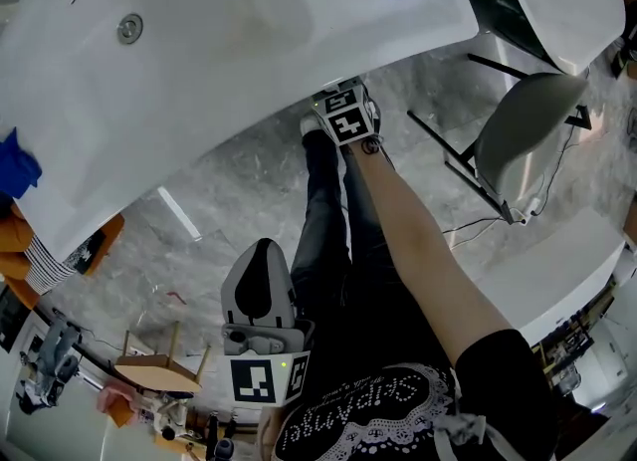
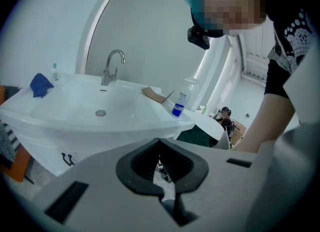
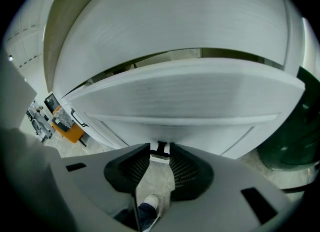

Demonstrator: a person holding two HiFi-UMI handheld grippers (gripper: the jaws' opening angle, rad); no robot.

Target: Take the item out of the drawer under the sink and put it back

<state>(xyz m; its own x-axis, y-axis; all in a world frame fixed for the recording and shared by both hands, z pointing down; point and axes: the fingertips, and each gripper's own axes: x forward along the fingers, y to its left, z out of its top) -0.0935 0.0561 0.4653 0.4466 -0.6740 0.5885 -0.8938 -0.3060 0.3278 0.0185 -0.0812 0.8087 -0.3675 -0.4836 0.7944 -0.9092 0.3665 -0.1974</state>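
Note:
The white cabinet front [image 3: 165, 121] under the sink [image 1: 199, 71] fills the right gripper view, and its drawer looks closed. A small black drawer handle [image 3: 161, 149] sits between the tips of my right gripper [image 3: 160, 152], whose jaws stand narrowly apart, closed against it. In the head view that right gripper [image 1: 344, 116] reaches under the basin's rim, fingertips hidden. My left gripper [image 1: 261, 280] hangs near my body, shut and empty, its pads meeting [image 2: 160, 143]. The item in the drawer is hidden.
On the sink top stand a faucet [image 2: 112, 65], a blue-labelled bottle [image 2: 179, 103] and a blue cloth [image 2: 40, 84]. A pedal bin [image 1: 528, 130] stands right of the cabinet. My legs [image 1: 323, 210] stand right before it. A wooden stool [image 1: 154, 369] is behind on the left.

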